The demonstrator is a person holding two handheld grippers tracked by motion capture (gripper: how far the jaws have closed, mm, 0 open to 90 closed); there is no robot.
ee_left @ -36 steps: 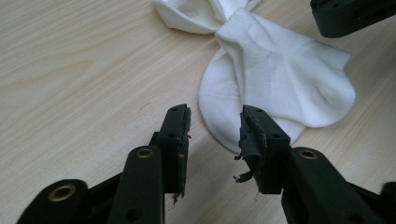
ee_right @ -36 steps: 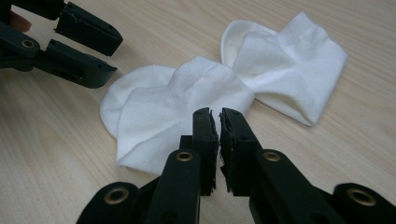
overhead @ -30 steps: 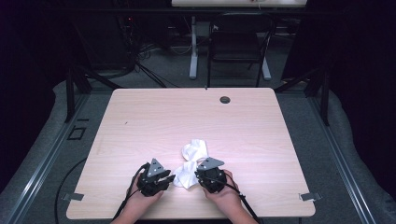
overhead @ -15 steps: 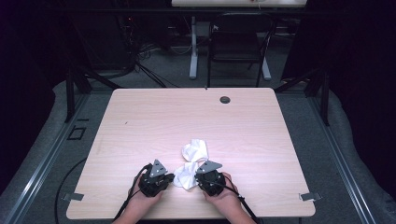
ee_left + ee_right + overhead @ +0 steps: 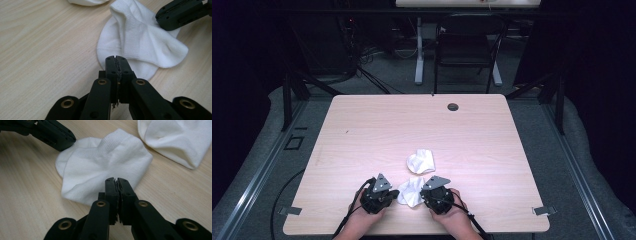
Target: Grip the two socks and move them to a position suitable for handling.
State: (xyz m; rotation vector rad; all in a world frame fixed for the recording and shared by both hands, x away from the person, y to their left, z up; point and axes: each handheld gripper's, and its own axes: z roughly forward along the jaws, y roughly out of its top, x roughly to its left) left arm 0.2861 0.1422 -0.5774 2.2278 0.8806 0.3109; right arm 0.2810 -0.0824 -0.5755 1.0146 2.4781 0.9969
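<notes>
Item 1: near white sock [image 5: 411, 192], crumpled, lying on the wooden table [image 5: 362, 135] at the 6 o'clock edge of the high view, between the two grippers. In the left gripper view the sock [image 5: 142, 42] spreads from 12 to 3 o'clock ahead of the jaw tips; its ribbed cuff stands up in a fold. In the right gripper view the same sock [image 5: 100, 167] lies at centre, cuff at 12 o'clock.

Item 2: second white sock [image 5: 421, 161], bunched, at 1 o'clock from the first, just beside it and clear of both grippers. Its edge shows at 12 o'clock in the left gripper view [image 5: 85, 2] and at 2 o'clock in the right gripper view [image 5: 180, 137].

Item 3: left gripper [image 5: 396, 194], held in the person's left hand [image 5: 362, 217]. Jaws have just been closing and now stand pressed together at the sock's near hem; whether cloth is pinched between them cannot be told.

Item 4: right gripper [image 5: 424, 196], held in the right hand [image 5: 452, 215]. Jaws closed, tips over the sock's opposite edge; a pinch of cloth cannot be confirmed.

Item 5: containers: none on the table. A round grommet [image 5: 453, 106] sits at 12 o'clock in the tabletop.
</notes>
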